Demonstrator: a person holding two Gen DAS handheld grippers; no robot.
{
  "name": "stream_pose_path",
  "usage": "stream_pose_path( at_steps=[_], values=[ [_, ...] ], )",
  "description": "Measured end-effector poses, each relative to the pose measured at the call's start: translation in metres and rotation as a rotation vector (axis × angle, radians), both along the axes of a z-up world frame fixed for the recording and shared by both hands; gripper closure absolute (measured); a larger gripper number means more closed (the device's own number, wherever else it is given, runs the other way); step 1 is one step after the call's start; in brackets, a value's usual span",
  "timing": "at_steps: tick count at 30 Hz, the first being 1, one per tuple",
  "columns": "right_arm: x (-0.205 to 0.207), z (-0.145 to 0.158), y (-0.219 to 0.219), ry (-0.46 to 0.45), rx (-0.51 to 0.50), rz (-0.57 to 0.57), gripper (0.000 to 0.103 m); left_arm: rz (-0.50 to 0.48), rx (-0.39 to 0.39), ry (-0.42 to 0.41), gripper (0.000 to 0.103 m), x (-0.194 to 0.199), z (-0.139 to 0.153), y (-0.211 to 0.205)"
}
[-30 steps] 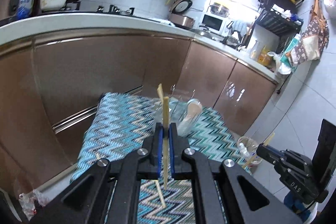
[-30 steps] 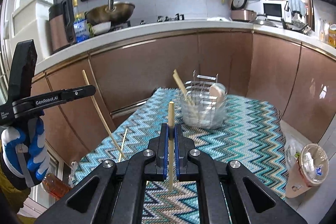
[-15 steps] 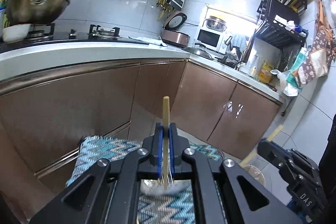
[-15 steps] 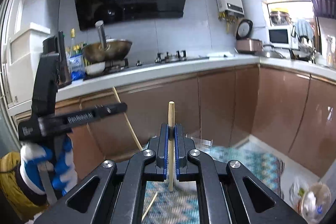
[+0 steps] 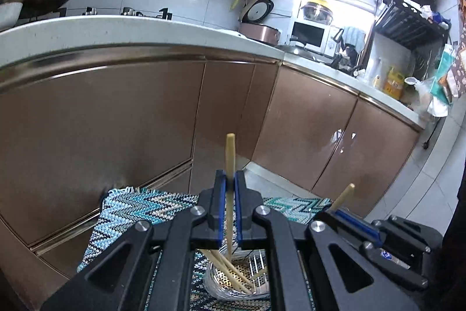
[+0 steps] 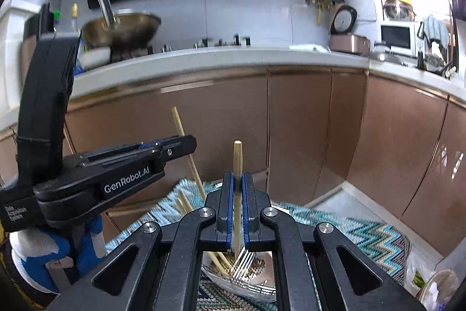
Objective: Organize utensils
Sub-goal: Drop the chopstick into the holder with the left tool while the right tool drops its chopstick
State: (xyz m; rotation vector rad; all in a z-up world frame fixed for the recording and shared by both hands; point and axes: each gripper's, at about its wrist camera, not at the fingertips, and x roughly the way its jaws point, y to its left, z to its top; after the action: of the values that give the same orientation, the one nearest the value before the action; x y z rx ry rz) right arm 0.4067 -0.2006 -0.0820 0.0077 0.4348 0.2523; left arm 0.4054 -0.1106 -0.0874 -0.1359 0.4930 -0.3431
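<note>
A: What do the fingers hold?
B: Each gripper, left gripper (image 5: 229, 212) and right gripper (image 6: 237, 216), pinches one chopstick (image 5: 230, 162) upright over the clear holder (image 5: 233, 286) on the zigzag mat (image 5: 131, 209).
A: Next?
B: Probably lowering the tips in, then releasing.

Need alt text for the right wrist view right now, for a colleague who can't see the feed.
The right gripper holds a wooden chopstick upright over a clear utensil holder on a zigzag mat. The left gripper beside it grips another chopstick; brown kitchen cabinets stand behind.
</note>
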Motion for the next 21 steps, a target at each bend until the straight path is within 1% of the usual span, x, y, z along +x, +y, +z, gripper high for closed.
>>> stream_pose_path(
  at_steps=[2,4,5,6,8,10,13,16,17,21],
  values=[
    [0.0,-0.007,-0.001,0.015,0.004,-0.007,0.097,-0.007,0.006,0.001,0.095,-0.003,-0.002,0.001],
    [-0.006,-0.008,-0.003,0.014,0.009,-0.021,0.088,-0.014,0.008,-0.01,0.085,-0.01,0.003,0.002],
    [-0.009,-0.006,-0.005,0.011,0.012,-0.028,0.081,-0.013,0.007,-0.016,0.073,-0.014,0.006,0.004],
    [-0.011,-0.003,-0.007,0.006,0.016,-0.033,0.076,-0.01,-0.001,-0.026,0.068,-0.02,0.011,0.006],
    [-0.024,0.006,-0.009,-0.014,0.021,-0.04,0.075,-0.008,-0.01,-0.042,0.068,-0.033,0.021,0.015],
    [-0.036,0.014,-0.009,-0.03,0.016,-0.042,0.074,-0.004,-0.002,-0.056,0.068,-0.048,0.032,0.021],
    [-0.066,0.029,-0.01,-0.058,0.017,-0.045,0.073,0.003,0.015,-0.077,0.068,-0.076,0.046,0.031],
    [-0.089,0.038,-0.009,-0.072,0.017,-0.048,0.07,0.031,0.047,-0.1,0.068,-0.108,0.055,0.04],
    [-0.103,0.042,-0.008,-0.079,0.019,-0.049,0.068,0.039,0.058,-0.11,0.068,-0.123,0.058,0.043],
    [-0.141,0.048,-0.004,-0.094,0.022,-0.057,0.062,0.077,0.096,-0.157,0.061,-0.174,0.064,0.051]
  ],
)
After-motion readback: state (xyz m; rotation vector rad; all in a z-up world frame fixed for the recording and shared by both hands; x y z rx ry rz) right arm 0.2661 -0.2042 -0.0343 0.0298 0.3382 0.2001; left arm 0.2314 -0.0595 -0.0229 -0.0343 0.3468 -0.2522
